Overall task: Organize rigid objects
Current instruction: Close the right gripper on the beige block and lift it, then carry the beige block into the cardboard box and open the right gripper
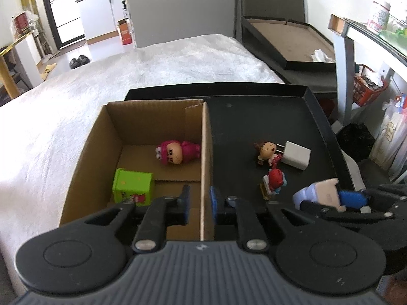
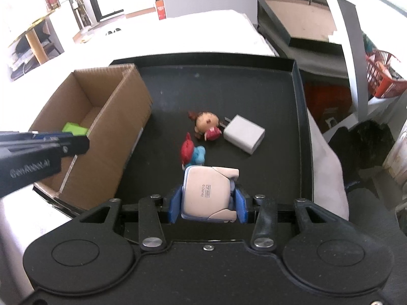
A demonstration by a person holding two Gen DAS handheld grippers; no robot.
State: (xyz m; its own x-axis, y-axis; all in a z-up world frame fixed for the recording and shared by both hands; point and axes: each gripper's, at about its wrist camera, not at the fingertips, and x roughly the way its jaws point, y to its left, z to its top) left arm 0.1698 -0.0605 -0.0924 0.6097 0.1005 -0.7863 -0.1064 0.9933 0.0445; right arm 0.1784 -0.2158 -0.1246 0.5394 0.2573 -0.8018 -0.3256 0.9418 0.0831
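Note:
A cardboard box [image 1: 96, 137] holds a pink figurine [image 1: 175, 151] and a green cube [image 1: 132, 186]. It stands on a black tray [image 1: 254, 117]. My left gripper [image 1: 199, 203] is open and empty, its fingers straddling the box's right wall. My right gripper [image 2: 207, 202] is shut on a beige and blue toy figure [image 2: 206, 190], base up, just above the tray; it also shows in the left wrist view [image 1: 318, 193]. On the tray lie a brown-haired doll [image 2: 206, 124], a red and blue figurine [image 2: 192, 153] and a white charger [image 2: 244, 133].
The tray [image 2: 254, 84] rests on a white fluffy cover [image 1: 76, 96]. A second black tray with a brown base [image 1: 287, 40] is behind it. A table leg [image 1: 343, 76] and an orange basket [image 1: 366, 86] are at the right.

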